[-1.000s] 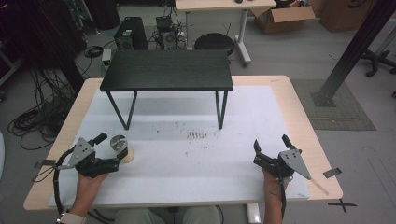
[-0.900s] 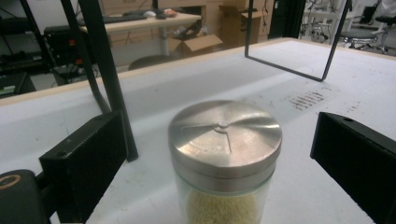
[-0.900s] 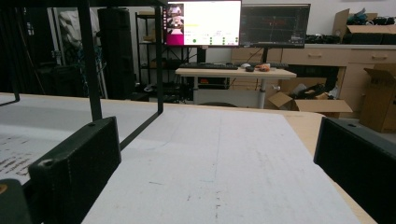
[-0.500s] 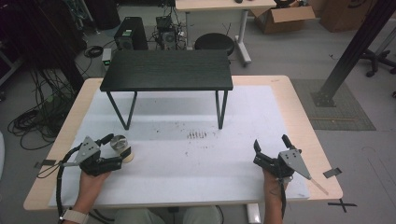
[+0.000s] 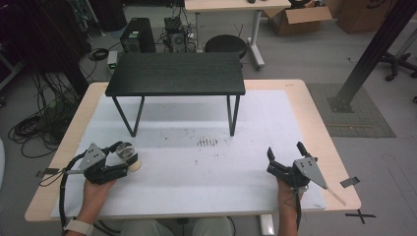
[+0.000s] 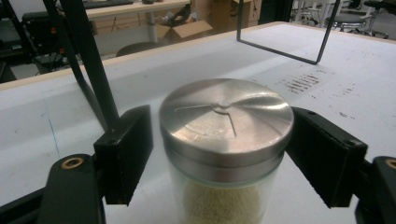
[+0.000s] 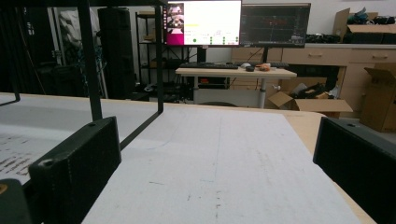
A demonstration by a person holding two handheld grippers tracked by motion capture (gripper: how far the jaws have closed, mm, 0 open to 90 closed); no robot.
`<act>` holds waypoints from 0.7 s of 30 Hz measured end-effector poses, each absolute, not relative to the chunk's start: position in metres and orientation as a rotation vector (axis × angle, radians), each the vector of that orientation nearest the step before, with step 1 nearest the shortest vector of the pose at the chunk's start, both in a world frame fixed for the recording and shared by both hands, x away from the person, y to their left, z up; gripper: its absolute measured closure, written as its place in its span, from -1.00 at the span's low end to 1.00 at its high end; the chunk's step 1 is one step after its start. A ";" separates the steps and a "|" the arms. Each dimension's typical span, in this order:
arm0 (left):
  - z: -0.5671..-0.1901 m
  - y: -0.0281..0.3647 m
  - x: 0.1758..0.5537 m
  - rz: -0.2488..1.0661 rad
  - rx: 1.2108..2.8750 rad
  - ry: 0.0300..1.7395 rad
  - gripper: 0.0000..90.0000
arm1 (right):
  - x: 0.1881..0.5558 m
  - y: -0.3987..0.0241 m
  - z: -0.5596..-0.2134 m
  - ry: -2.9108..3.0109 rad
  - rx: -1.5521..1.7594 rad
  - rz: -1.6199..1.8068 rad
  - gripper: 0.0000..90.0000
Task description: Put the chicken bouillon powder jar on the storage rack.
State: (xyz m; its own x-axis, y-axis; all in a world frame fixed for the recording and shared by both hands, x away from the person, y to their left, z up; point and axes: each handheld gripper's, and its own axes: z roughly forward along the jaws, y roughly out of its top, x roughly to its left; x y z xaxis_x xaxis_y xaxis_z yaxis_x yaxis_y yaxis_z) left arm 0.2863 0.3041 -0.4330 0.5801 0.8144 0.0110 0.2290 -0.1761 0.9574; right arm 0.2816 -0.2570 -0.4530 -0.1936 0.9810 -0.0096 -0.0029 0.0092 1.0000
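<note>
Glass jar (image 6: 224, 154) with steel lid, pale granules inside, stands on worktop (image 5: 206, 167) near left front edge. Left tongs (image 5: 124, 156) straddle jar below lid, jaws near glass, contact unclear: squared for grasp. Right tongs (image 5: 285, 156) wide apart, empty, parked low at right.

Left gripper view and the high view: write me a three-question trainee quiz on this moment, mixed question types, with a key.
1. True or false: the left tool has its jaws on either side of the glass jar, level with its metal lid.
2. Multiple choice: the right tool is
A. shut on the jar
B. open with nothing between its jaws
C. resting on the black stand
3. Short answer: what does the jar hold?

Key
1. True. A thin gap shows at each jaw, so contact cannot be told.
2. B. It sits near the white mat's right edge, away from the black stand.
3. Pale, fine grains; their kind cannot be told.
</note>
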 end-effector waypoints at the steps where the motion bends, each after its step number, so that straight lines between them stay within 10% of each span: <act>1: -0.433 0.304 0.286 0.661 1.707 0.869 -0.42 | 0.282 -0.257 -0.453 1.354 1.103 1.345 -0.98; 21: -0.433 0.306 0.288 0.660 1.699 0.839 -0.08 | 0.282 -0.257 -0.453 1.352 1.104 1.348 -0.98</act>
State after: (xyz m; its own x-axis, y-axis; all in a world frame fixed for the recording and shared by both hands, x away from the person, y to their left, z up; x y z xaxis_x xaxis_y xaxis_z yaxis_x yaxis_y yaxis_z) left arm 0.2875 0.3061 -0.4331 0.5972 0.8019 0.0171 0.2053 -0.1735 0.9632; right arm 0.2816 -0.2572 -0.4530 -0.1935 0.9811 -0.0068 -0.0037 0.0062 1.0000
